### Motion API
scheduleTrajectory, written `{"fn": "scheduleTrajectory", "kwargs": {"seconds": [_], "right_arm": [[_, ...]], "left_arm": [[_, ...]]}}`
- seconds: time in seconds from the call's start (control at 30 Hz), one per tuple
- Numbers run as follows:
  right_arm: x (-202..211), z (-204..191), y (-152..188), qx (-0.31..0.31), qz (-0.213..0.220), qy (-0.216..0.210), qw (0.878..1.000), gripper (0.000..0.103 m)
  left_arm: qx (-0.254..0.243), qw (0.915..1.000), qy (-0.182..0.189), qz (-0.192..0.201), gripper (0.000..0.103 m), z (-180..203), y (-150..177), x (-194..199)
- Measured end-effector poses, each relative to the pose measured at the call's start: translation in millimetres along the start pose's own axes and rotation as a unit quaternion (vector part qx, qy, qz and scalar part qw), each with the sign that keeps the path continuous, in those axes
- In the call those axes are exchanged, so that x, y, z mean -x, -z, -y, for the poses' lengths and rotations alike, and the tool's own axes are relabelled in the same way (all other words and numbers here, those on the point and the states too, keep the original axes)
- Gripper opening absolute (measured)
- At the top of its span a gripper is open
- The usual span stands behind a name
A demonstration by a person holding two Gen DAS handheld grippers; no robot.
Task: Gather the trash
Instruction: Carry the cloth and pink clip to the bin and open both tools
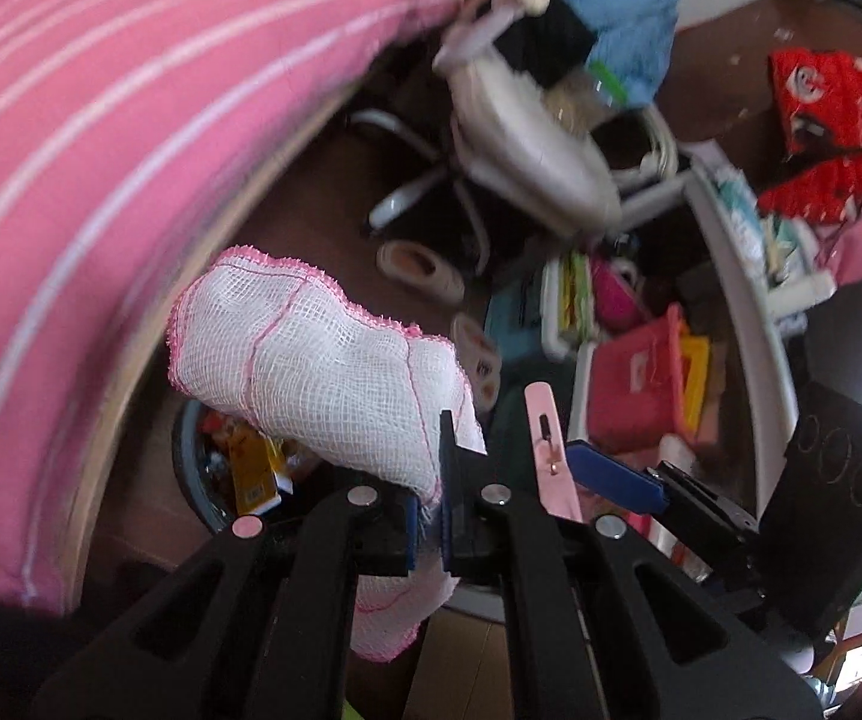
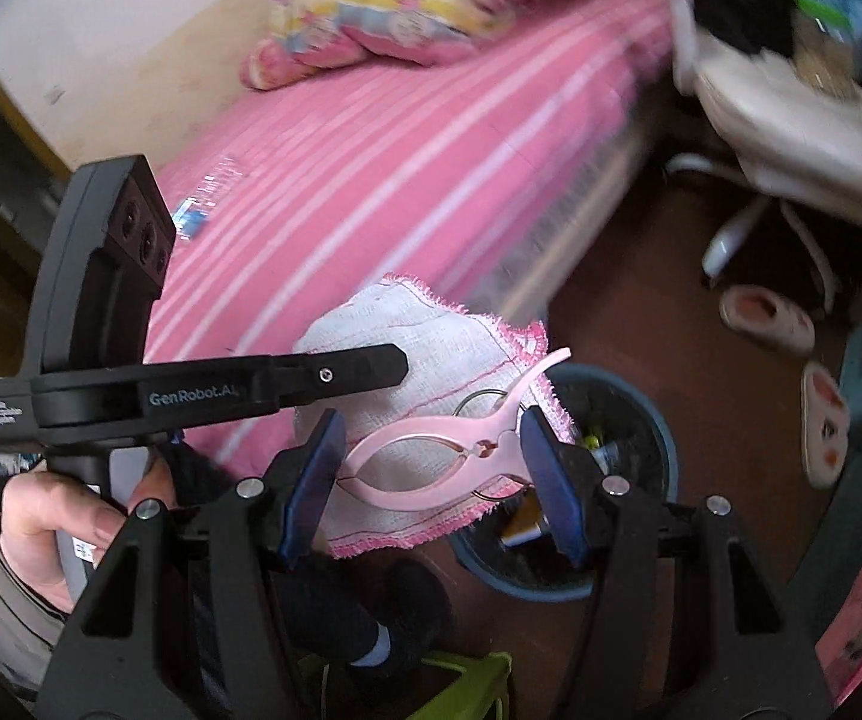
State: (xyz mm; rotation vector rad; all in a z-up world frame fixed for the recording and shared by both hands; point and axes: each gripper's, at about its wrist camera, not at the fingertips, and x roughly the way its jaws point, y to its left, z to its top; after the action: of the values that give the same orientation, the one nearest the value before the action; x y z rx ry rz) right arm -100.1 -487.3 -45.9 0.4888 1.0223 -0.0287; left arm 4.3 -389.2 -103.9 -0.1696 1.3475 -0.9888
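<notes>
Behind us runs the pink striped bed [image 2: 407, 138]. Our left gripper [image 1: 429, 531] pinches the white mesh cloth [image 1: 323, 372]; our right gripper [image 2: 431, 480] squeezes a pink clothespin [image 2: 461, 444] against that cloth, above the dark trash bin [image 2: 641, 420], near slippers [image 2: 767, 318].

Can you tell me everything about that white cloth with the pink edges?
The white cloth is thin, open-weave gauze with pink stitched edges and pink seam lines. It is crumpled and folded, held up in the air above the dark trash bin. The left gripper is shut on one end of it, between its blue-padded fingers. A pink clothespin lies against the cloth, and the right gripper squeezes that pin's handles. Behind it is the pink striped bed.
</notes>
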Motion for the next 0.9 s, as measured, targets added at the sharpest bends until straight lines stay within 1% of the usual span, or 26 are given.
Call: {"fn": "scheduleTrajectory", "kwargs": {"seconds": [0.07,0.13,0.2,0.23,0.27,0.3,0.33,0.4,0.53,0.6,0.67,0.7,0.77,0.9], "right_arm": [[-7.7,16.1,11.5,-0.015,-0.01,0.001,1.0,0.061],[-19.1,26.5,15.1,-0.025,-0.021,0.002,0.999,0.061],[-37.9,37.5,15.6,-0.034,-0.038,0.007,0.999,0.062],[-43.1,44.5,16.7,-0.036,-0.044,0.012,0.998,0.063],[-47.9,47.6,17.1,-0.04,-0.05,0.018,0.998,0.065],[-50.8,51.3,17.6,-0.045,-0.052,0.024,0.997,0.071],[-50.5,55.2,17.7,-0.053,-0.049,0.027,0.997,0.076],[-47.3,60.1,17.3,-0.069,-0.04,0.024,0.996,0.081],[-42.1,61.8,14.1,-0.085,-0.034,0.019,0.996,0.082],[-36.8,58.5,8.7,-0.088,-0.024,0.016,0.996,0.082],[-28.9,51.1,0.6,-0.086,-0.009,0.009,0.996,0.082],[-21.1,44.3,-4.2,-0.081,0.006,0.014,0.997,0.083],[-14.1,37.3,-10.8,-0.075,0.017,0.017,0.997,0.084],[-4.1,28.7,-20.9,-0.067,0.025,0.034,0.997,0.084]], "left_arm": [[-0.003,0.9998,-0.002,-0.02,0.004,-0.9,1.2,-20.4],[-0.007,0.9992,-0.003,-0.039,0.006,-1.4,-0.4,-39.2],[-0.006,0.9982,-0.026,-0.053,0.013,-4.0,-2.4,-54.0],[-0.002,0.9976,-0.036,-0.059,0.029,-8.3,-3.0,-59.7],[0.004,0.9973,-0.041,-0.06,0.056,-12.1,-4.8,-62.0],[0.012,0.9971,-0.05,-0.055,0.066,-17.2,-5.7,-62.3],[0.018,0.9972,-0.055,-0.048,0.069,-21.5,-6.4,-60.9],[0.031,0.9971,-0.05,-0.049,0.069,-30.7,-7.9,-56.5],[0.046,0.9975,-0.042,-0.035,0.069,-39.9,-12.5,-41.6],[0.039,0.9981,-0.041,-0.025,0.07,-33.3,-15.1,-34.7],[0.032,0.9988,-0.033,-0.015,0.071,-27.3,-16.0,-26.5],[0.031,0.9991,-0.028,-0.013,0.071,-25.2,-16.9,-23.1],[0.029,0.9994,-0.012,-0.014,0.071,-20.7,-17.7,-20.0],[0.025,0.9996,-0.001,-0.016,0.071,-17.0,-19.6,-18.0]]}}
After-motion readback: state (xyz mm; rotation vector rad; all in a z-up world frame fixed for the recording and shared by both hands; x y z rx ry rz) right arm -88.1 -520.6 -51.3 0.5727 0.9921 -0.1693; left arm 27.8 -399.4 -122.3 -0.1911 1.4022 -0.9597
